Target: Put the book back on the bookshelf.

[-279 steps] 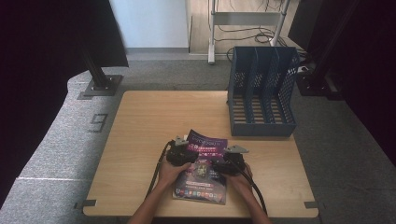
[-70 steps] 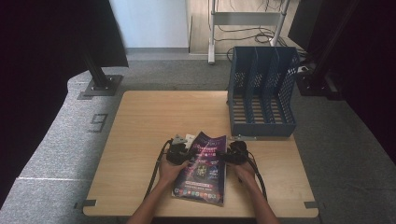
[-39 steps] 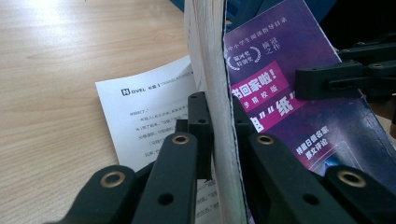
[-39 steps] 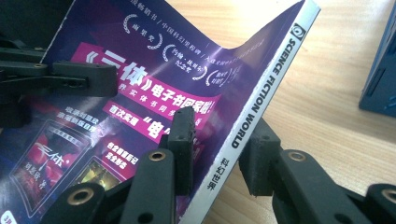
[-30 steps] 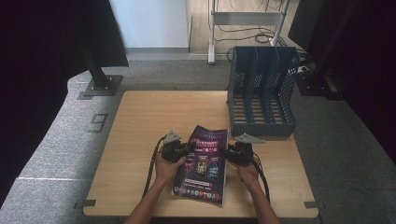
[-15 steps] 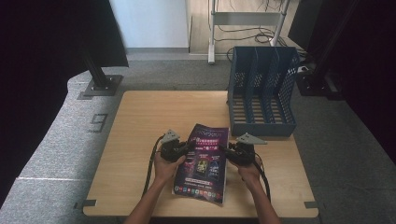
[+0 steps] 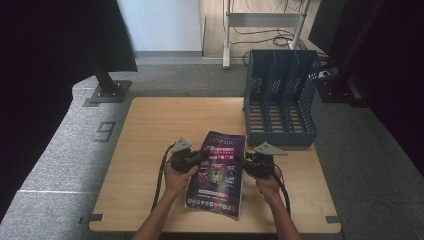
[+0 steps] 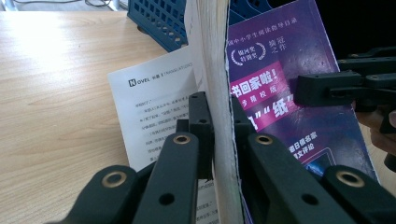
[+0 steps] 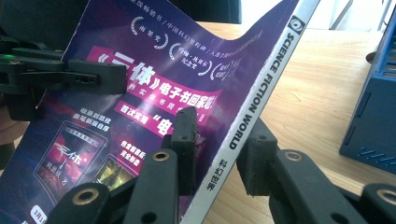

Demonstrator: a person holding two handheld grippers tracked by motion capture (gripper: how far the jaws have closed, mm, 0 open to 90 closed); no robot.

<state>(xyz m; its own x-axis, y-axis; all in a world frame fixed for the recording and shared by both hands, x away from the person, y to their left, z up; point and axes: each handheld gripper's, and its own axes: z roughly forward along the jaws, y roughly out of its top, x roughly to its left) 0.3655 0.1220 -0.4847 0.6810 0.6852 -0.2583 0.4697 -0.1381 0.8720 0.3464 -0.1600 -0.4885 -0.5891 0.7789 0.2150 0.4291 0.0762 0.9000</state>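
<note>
Magazine (image 7: pixel 218 170) risen off table (image 7: pixel 150 125) (both tools gripping).

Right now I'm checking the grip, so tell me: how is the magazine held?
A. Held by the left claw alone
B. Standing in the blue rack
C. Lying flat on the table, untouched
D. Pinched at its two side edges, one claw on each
D: the left claw pinches the magazine's page edge, the right claw its spine.

One magazine (image 7: pixel 218 172), two tools – left (image 7: pixel 196 159), right (image 7: pixel 243 161) – one file rack (image 7: pixel 280 97)
</note>
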